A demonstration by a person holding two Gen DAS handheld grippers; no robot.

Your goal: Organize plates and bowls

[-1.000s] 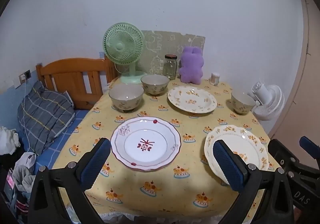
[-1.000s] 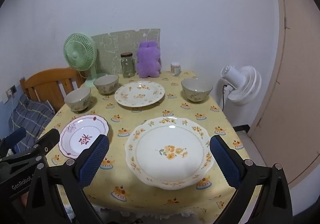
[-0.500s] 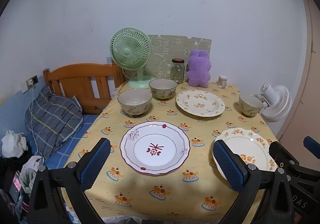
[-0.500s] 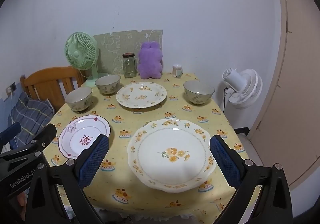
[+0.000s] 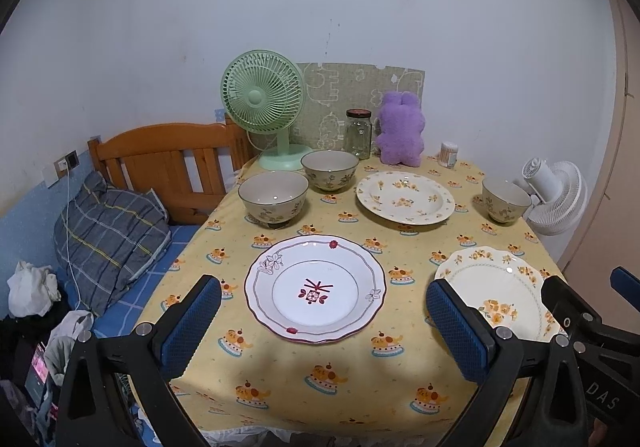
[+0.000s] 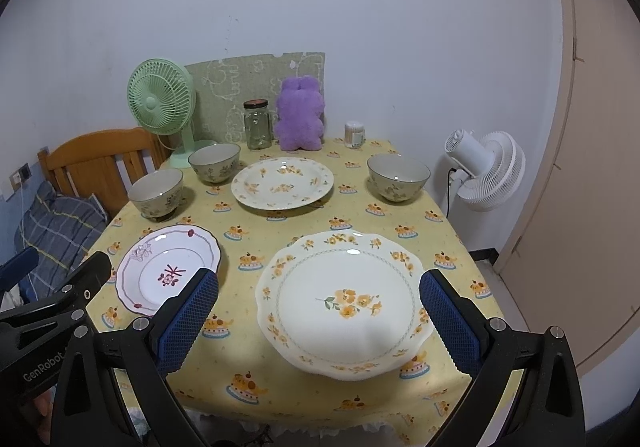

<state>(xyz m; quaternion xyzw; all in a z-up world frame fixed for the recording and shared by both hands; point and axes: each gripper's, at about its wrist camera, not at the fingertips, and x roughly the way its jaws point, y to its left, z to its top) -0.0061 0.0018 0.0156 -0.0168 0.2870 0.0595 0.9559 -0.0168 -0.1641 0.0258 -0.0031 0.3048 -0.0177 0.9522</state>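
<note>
Hovering at the near edge of the table (image 6: 320, 223), nothing lifted yet: judging by the layout, opening step, picking a first piece to stack. Left gripper (image 5: 322, 323) hanging with jaws wide apart and empty, framing the red-trimmed plate (image 5: 316, 289) at centre frame. Right gripper (image 6: 318, 317) likewise spread wide and empty, bracketing the large floral plate (image 6: 344, 303) at lower centre of its view, rim lying between the blue pads (image 6: 188, 311) but apparently lower and farther on, not touching.

Sitting farther back: a second floral plate (image 6: 282, 183) at mid frame, two bowls (image 6: 214, 163) (image 6: 156, 193) to the upper left of it, a third bowl (image 6: 398, 177) to its right, all well apart.

Next move probably calling for dropping one set of jaws to a plate rim and pinching lip from above and below (thin glazed edges, likely slippery), then carrying it onto another plate. Bowls likely nesting afterward.

Standing along the back edge, near the wall: green fan (image 5: 264, 99), glass jar (image 5: 359, 135), purple plush (image 5: 401, 131). White fan (image 6: 486, 171) off the table at right.
</note>
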